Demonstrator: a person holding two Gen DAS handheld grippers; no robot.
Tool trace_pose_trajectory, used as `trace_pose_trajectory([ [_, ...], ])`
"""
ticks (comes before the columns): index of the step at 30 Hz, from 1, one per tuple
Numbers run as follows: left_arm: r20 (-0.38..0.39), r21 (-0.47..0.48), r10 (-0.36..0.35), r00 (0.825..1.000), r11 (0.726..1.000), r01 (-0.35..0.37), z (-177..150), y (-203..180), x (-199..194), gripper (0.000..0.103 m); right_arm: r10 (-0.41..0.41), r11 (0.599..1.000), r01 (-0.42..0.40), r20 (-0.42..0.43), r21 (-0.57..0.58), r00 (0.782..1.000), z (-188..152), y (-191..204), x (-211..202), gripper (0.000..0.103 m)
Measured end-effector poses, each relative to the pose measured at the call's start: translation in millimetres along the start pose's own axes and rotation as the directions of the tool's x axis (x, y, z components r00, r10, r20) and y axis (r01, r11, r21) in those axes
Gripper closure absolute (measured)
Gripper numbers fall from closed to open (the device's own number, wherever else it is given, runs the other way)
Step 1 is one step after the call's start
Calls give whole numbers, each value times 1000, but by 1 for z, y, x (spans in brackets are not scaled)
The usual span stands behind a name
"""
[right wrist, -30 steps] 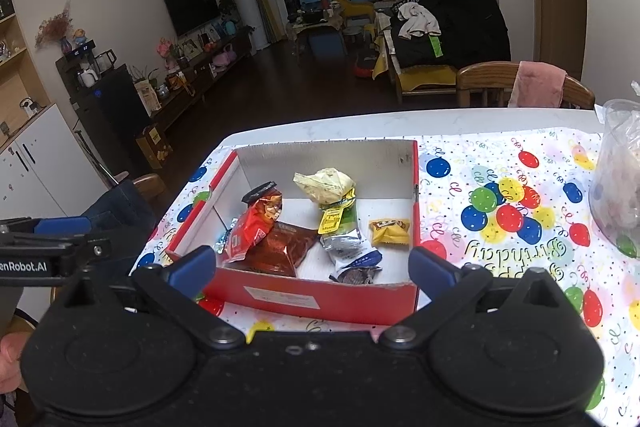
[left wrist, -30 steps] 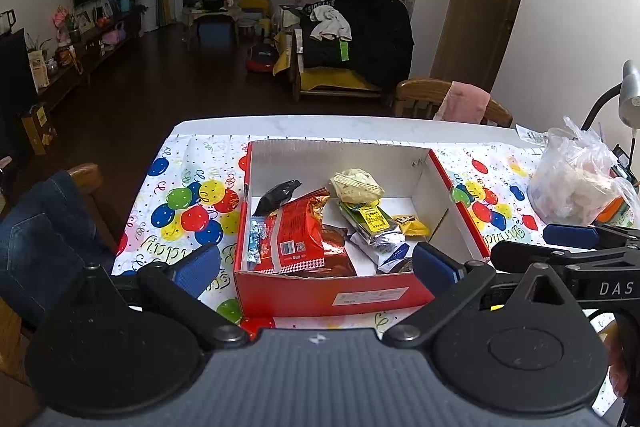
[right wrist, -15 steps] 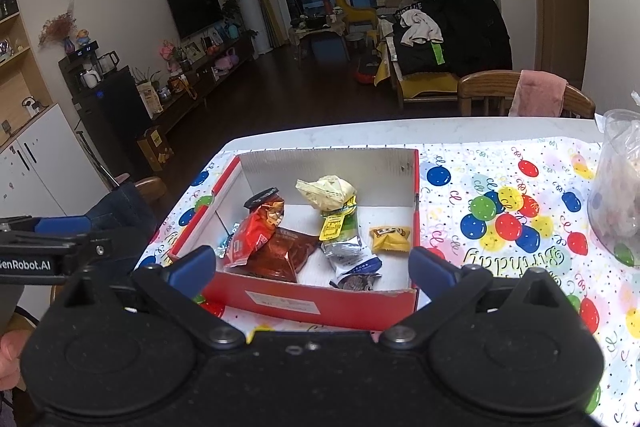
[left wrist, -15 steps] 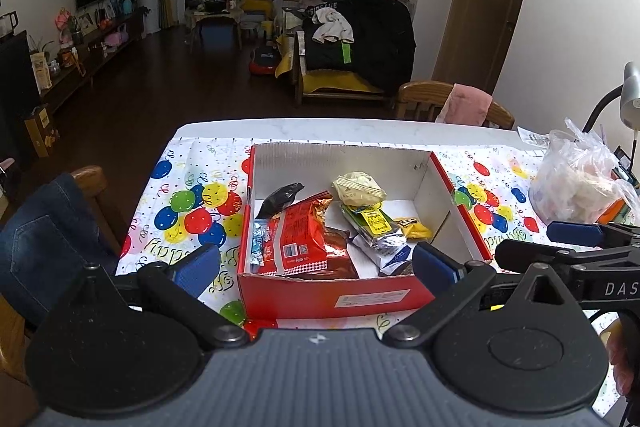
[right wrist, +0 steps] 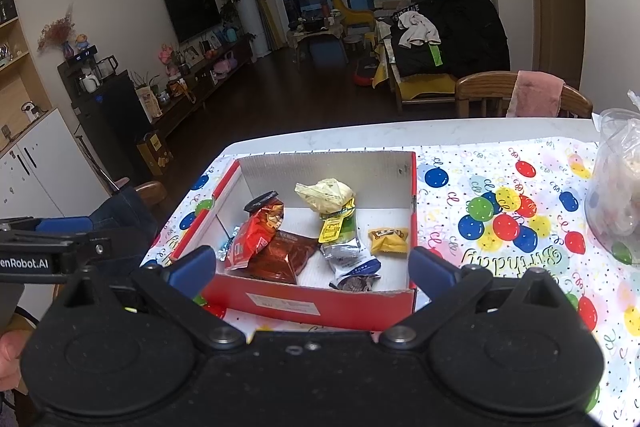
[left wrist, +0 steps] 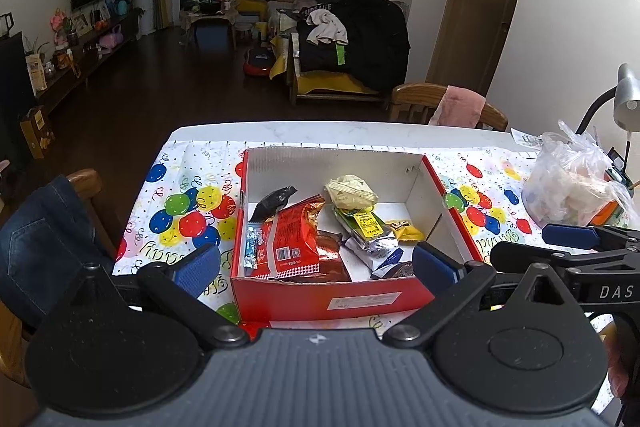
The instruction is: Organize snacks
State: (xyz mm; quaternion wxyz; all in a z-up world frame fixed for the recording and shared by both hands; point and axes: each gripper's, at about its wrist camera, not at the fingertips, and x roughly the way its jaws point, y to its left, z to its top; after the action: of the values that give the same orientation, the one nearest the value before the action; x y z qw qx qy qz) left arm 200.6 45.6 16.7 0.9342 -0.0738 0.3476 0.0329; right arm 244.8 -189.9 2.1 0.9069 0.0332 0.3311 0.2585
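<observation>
Two claws hang over the near edge of the tabletop [left wrist: 280, 131], which is spread with a balloon-print cloth [right wrist: 500, 227]. On the cloth sits a red cardboard box [left wrist: 336, 301], open at the top, and all the snacks in view lie loose inside it. Well to the right of the box stands a clear plastic bag [left wrist: 568, 187] with pale contents I cannot make out.

The left claw [left wrist: 316, 267] has its blue pads spread wide and holds nothing; the right claw [right wrist: 312, 269] is likewise spread and empty. Each hovers just short of the box's near wall.

Inside, a red packet [left wrist: 290, 239] leans on a dark brown one [right wrist: 286, 253]. Toward the back lies a pale crumpled packet [left wrist: 350, 191], with a green and yellow packet [left wrist: 360, 225] in front of it. Smaller still are a black pouch [left wrist: 274, 201] and a little yellow packet [right wrist: 388, 239].

The likely trouble is the overlap: closing on the red packet could pinch the brown one beneath, or drag a neighbour. Slick foil may slip, and a low approach could knock the light box across the cloth.
</observation>
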Motion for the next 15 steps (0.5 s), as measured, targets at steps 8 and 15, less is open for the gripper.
trace_pose_trajectory([
  [8, 12, 6, -16, 1000, 1000, 16, 0, -2, -5, 0, 4, 1000, -4, 2, 2, 1000, 1, 1, -2, 0],
  [15, 17, 29, -28, 999, 999, 28, -4, -7, -11, 0, 12, 1000, -12, 4, 3, 1000, 3, 5, -4, 0],
])
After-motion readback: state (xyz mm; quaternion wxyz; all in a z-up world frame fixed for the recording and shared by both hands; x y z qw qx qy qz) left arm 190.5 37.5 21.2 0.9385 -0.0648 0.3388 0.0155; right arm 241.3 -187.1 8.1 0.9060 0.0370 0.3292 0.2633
